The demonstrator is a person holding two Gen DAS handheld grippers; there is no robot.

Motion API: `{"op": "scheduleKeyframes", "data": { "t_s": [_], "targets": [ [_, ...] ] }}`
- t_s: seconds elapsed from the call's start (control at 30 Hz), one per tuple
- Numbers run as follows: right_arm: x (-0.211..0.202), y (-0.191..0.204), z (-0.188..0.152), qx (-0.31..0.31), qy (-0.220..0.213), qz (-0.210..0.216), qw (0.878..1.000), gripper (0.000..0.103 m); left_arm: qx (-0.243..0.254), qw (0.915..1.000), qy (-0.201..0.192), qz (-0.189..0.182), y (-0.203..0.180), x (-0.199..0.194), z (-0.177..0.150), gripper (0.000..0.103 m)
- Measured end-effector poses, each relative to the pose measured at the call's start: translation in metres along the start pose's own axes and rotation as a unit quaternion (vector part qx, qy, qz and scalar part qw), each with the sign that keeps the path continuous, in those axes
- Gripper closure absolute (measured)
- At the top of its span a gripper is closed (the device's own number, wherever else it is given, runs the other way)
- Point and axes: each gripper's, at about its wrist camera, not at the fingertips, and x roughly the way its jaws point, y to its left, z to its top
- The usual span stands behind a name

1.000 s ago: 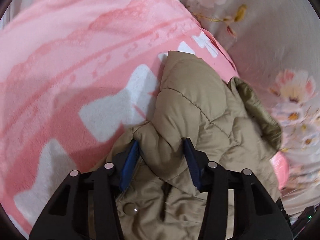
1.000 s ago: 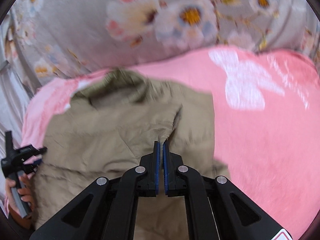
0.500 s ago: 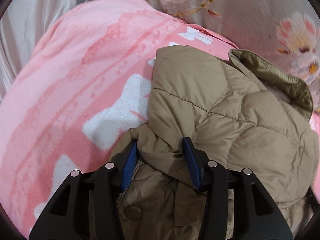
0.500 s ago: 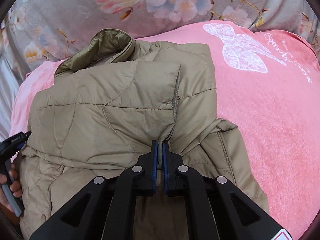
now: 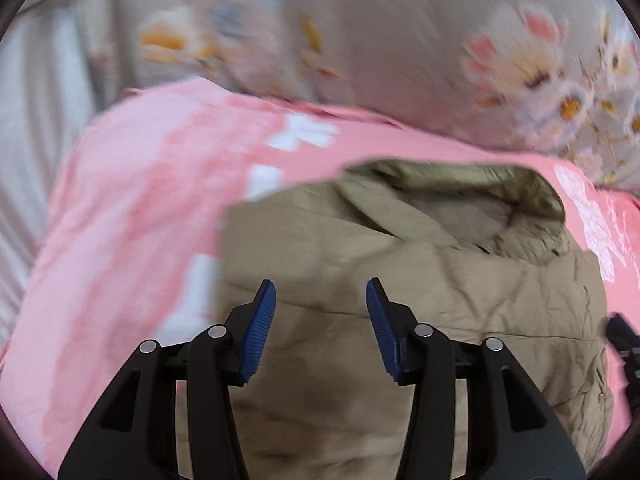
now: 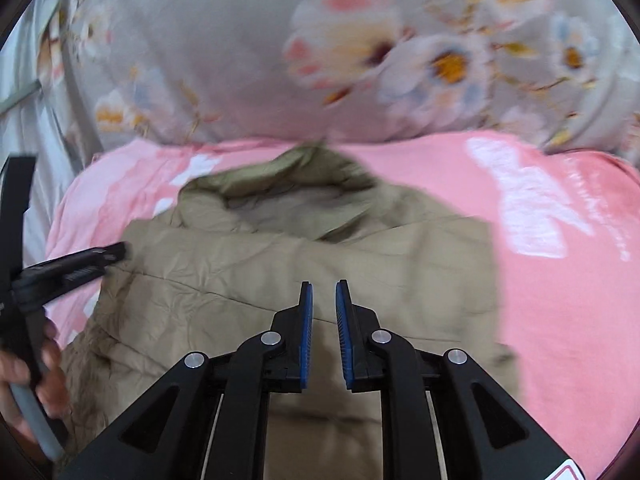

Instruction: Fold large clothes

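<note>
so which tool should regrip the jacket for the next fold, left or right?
Probably left. The left tool is wide open over the jacket, near its left edge on the pink blanket. The right tool is barely open, over mid-panel. Both hold nothing.

A tan quilted jacket (image 6: 304,264) lies flat on a pink blanket (image 6: 560,280) spread beside floral bedding (image 6: 248,52).
</note>
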Motion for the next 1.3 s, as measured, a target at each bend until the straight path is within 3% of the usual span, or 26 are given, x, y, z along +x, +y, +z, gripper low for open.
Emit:
{"op": "scheduleKeyframes", "data": {
  "t_s": [0.1,0.17,0.33,0.67,1.07,1.2,1.3],
  "targets": [
    [0.034,0.011,-0.014,-0.004,0.044,0.008,0.999,0.089,0.008,0.9995,0.030,0.002,-0.015,0.027,-0.015,0.057],
    [0.039,0.015,-0.030,-0.005,0.056,0.017,0.998,0.089,0.015,0.9996,0.022,0.008,-0.018,0.030,-0.027,0.057],
    [0.031,0.026,-0.057,-0.033,0.055,0.011,0.998,0.091,0.043,0.9990,0.007,0.005,-0.018,0.027,-0.052,0.057],
    [0.040,0.034,-0.068,-0.055,0.043,-0.023,0.997,0.092,0.068,0.9968,-0.023,0.035,-0.030,0.031,-0.071,0.057],
    [0.042,0.024,-0.068,-0.029,0.040,0.001,0.999,0.092,0.079,0.9950,-0.030,0.053,-0.034,0.032,-0.073,0.057],
    [0.041,0.006,-0.066,0.019,0.038,0.058,0.997,0.087,0.068,0.9965,-0.033,0.034,-0.029,0.028,-0.073,0.054],
    [0.027,-0.005,-0.065,0.049,0.033,0.095,0.994,0.072,0.036,0.9981,-0.035,-0.037,-0.011,0.013,-0.067,0.042]
  ]
}}
